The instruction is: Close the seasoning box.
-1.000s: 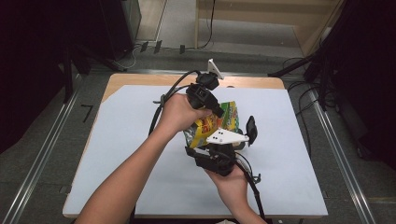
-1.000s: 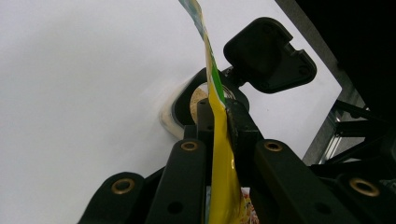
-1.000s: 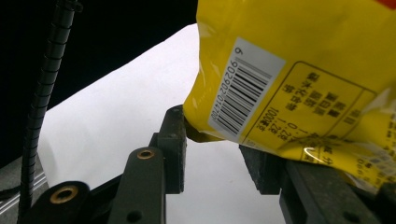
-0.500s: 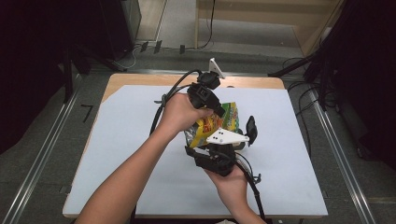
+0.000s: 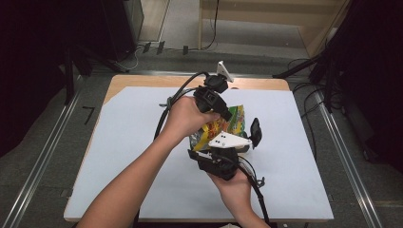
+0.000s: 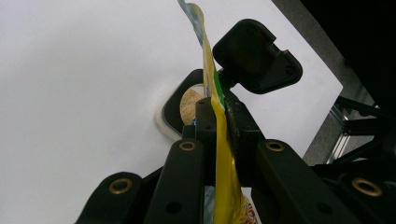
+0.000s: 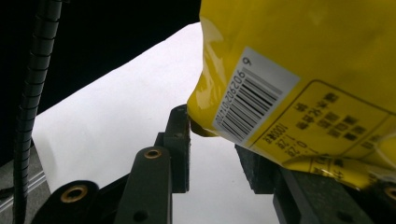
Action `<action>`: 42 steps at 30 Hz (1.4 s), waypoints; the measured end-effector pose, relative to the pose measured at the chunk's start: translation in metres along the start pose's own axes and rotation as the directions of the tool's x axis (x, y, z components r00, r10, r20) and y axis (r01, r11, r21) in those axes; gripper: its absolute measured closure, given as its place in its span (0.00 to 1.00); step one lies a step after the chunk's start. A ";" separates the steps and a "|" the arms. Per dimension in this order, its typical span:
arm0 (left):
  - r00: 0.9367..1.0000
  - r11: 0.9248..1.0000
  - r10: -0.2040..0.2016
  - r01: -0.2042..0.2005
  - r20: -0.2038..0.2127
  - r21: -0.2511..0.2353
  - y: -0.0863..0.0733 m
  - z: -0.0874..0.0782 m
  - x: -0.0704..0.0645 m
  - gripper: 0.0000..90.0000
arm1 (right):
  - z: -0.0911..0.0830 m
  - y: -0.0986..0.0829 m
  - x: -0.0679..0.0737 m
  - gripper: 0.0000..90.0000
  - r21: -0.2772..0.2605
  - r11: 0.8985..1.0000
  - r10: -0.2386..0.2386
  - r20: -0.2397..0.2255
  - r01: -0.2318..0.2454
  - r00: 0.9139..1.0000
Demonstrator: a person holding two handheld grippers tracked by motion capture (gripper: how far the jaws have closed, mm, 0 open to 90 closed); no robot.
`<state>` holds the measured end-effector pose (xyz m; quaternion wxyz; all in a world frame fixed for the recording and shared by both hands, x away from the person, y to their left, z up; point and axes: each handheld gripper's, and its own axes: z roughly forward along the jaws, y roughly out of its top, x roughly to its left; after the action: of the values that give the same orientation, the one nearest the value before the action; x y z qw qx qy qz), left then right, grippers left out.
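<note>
A yellow and green snack bag hangs above the middle of the white table. My left gripper comes down on it from above and is shut on the bag's top edge, which runs thin between the two black jaws. In the left gripper view that gripper looks down at the table. My right gripper, with its white three-cornered plate, sits below the bag. In the right gripper view the bag's barcode side hangs over my right gripper, which is open with the bag's lower corner in the gap.
The white sheet covers the wooden table, and metal rails run along both sides. A black cable trails at the left of the right gripper view. A round black-rimmed thing with a tan middle lies behind the left jaws.
</note>
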<state>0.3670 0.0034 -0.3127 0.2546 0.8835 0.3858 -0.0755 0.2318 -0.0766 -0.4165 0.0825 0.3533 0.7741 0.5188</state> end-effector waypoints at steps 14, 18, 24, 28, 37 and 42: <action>1.000 1.000 0.018 -0.018 0.000 -0.010 -0.003 -0.001 -0.004 0.95 | 0.003 -0.005 0.006 0.72 -0.017 1.000 -0.017 0.027 0.018 0.999; 1.000 1.000 0.014 -0.014 0.005 -0.011 -0.003 -0.001 -0.003 0.95 | 0.003 -0.005 0.005 0.73 -0.015 1.000 -0.011 0.022 0.012 1.000; 1.000 1.000 0.013 -0.013 0.006 -0.012 -0.003 -0.001 -0.003 0.95 | 0.003 -0.005 0.005 0.74 -0.013 1.000 -0.010 0.019 0.010 1.000; 1.000 1.000 0.011 -0.011 0.007 -0.012 -0.004 -0.001 -0.002 0.95 | 0.003 -0.005 0.005 0.73 -0.014 1.000 -0.012 0.021 0.012 1.000; 1.000 1.000 0.014 -0.013 0.027 -0.023 -0.013 -0.002 0.000 0.95 | 0.006 -0.010 0.009 0.72 -0.015 1.000 -0.023 0.022 0.024 0.999; 0.999 0.999 0.017 -0.016 0.030 -0.028 -0.017 -0.003 0.000 0.95 | 0.008 -0.012 0.010 0.72 -0.014 1.000 -0.028 0.024 0.028 0.999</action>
<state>0.3550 0.0146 -0.3167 0.2733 0.8818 0.3757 -0.0813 0.2227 -0.0668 -0.4283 0.1013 0.3479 0.7744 0.5187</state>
